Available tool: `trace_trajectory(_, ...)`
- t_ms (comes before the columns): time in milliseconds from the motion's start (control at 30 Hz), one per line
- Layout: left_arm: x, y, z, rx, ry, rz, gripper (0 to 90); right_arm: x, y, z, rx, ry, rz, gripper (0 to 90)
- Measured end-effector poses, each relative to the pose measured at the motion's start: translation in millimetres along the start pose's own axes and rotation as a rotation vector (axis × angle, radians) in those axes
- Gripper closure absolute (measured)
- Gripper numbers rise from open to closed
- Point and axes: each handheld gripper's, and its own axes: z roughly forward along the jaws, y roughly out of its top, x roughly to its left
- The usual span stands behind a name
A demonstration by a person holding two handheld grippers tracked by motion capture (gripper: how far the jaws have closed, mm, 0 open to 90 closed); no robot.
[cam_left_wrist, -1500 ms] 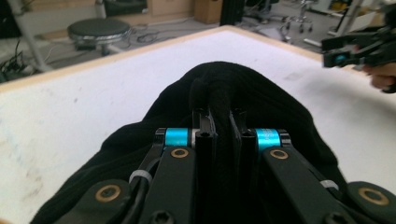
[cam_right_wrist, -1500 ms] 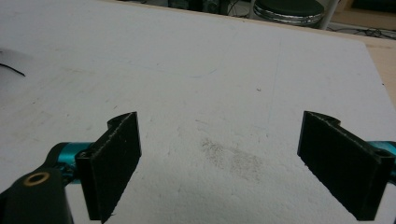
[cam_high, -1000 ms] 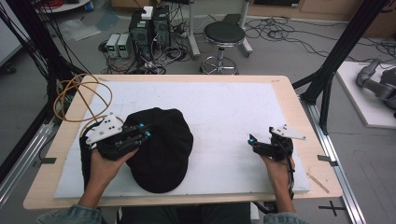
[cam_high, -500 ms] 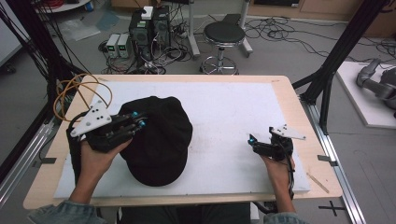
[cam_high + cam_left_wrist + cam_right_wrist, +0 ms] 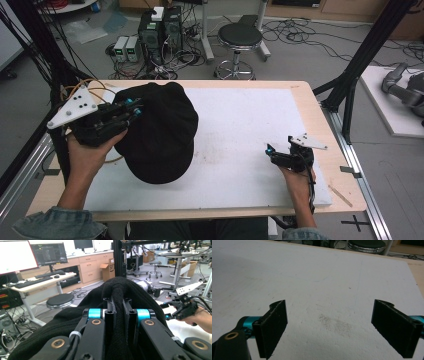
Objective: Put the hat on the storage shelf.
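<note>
A black cloth cap (image 5: 160, 132) hangs lifted above the white mat (image 5: 240, 120) at the left side of the table. My left gripper (image 5: 134, 109) is shut on a fold of the cap at its left edge. In the left gripper view the two jaws pinch a ridge of the black cap (image 5: 120, 297), with my left gripper (image 5: 118, 305) pressed tight on it. My right gripper (image 5: 270, 151) rests low on the mat at the right, open, with nothing between its jaws. In the right gripper view my right gripper (image 5: 329, 327) frames bare mat (image 5: 317, 277).
A coil of orange and white cable (image 5: 80, 90) lies at the table's back left corner. A black stool (image 5: 240, 37) and computer boxes (image 5: 160, 25) stand on the floor beyond the far edge. Black frame posts (image 5: 360, 65) rise at the right. A smudge (image 5: 334, 323) marks the mat.
My left gripper has risen and drawn back to the left with the cap, which has lifted off the mat. The right gripper has stayed where it was.
</note>
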Motion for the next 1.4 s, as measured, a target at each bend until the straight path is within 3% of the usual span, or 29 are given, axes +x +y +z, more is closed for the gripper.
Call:
trace_trajectory(400,11.7,32.5,-12.4,-0.056,0.048,0.008,83.2,-0.3,0.0,0.1,0.001,0.002,0.002,13.2)
trace_trajectory(633,25.6,51.8,-29.4,-0.069,0.131,0.027,83.2,0.0,-0.1,0.7,0.003,0.001,0.007,13.1)
trace_trajectory(867,38.7,55.0,-41.4,-0.076,0.194,0.022,83.2,0.2,-0.1,0.9,0.003,0.002,0.007,13.2)
trace_trajectory(900,42.3,55.5,-43.9,-0.076,0.224,0.026,83.1,0.3,0.0,1.0,0.003,0.002,0.007,13.2)
trace_trajectory(967,46.6,55.5,-46.1,-0.071,0.246,0.026,83.2,0.1,-0.2,1.3,0.003,0.003,0.004,13.2)
trace_trajectory(1067,50.8,55.2,-48.0,-0.068,0.26,0.023,83.2,0.1,-0.3,1.5,0.003,0.002,0.001,13.2)
trace_trajectory(1100,54.0,55.0,-49.3,-0.064,0.295,0.026,83.2,-0.1,-0.2,1.6,0.001,0.0,0.004,13.2)
trace_trajectory(1400,66.5,51.8,-54.0,-0.038,0.37,0.009,83.2,-0.4,-0.3,1.7,0.005,0.0,0.001,13.2)
